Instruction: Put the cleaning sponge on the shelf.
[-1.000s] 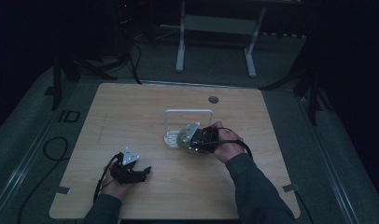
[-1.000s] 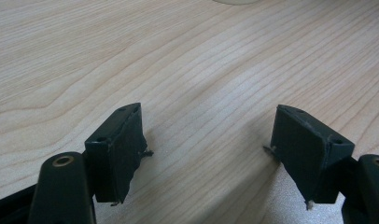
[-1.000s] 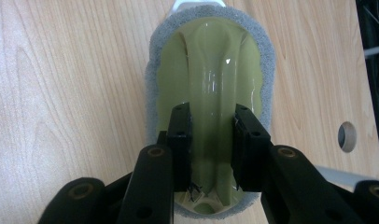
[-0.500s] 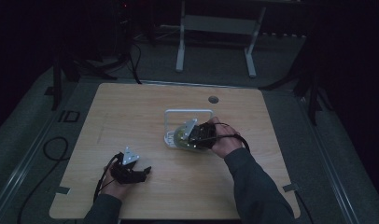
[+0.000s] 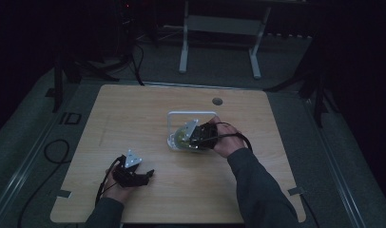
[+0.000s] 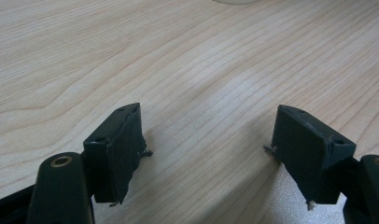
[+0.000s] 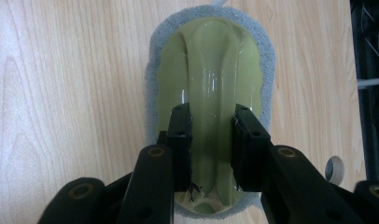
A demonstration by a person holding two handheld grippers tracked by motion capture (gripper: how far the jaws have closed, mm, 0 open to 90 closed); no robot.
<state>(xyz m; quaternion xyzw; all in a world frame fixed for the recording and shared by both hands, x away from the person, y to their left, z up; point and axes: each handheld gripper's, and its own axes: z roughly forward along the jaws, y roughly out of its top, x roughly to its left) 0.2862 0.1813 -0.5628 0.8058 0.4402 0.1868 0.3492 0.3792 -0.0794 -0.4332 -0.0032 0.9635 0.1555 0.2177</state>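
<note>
- One sponge scrubber is in hand: a pale green plastic body with a raised ridge handle down its middle, edged by a grey sponge pad.
- The right gripper clamps that ridge handle, one black jaw pressed on each side of it, so the jaws stand narrow around the handle.
- In the high view the right gripper sits over the lower right part of a single white tray near the middle of the table, with the sponge scrubber showing as a green patch at the jaws.
- Whether the scrubber rests on the tray's floor or just above it is hard to make out in the dim high view.
- The right gripper view shows wood grain on both sides of the scrubber, and one small round hole in the tabletop at the lower right.
- The left gripper rests low over bare wood with its two jaws spread wide and nothing between them.
- In the high view the left gripper lies at the near left of the table, well apart from the tray, one grey three-cornered plate on its top.
- Two hands are present, one per gripper; the right hand comes with a dark sleeve.
- One round grommet sits in the tabletop beyond the tray.
</note>
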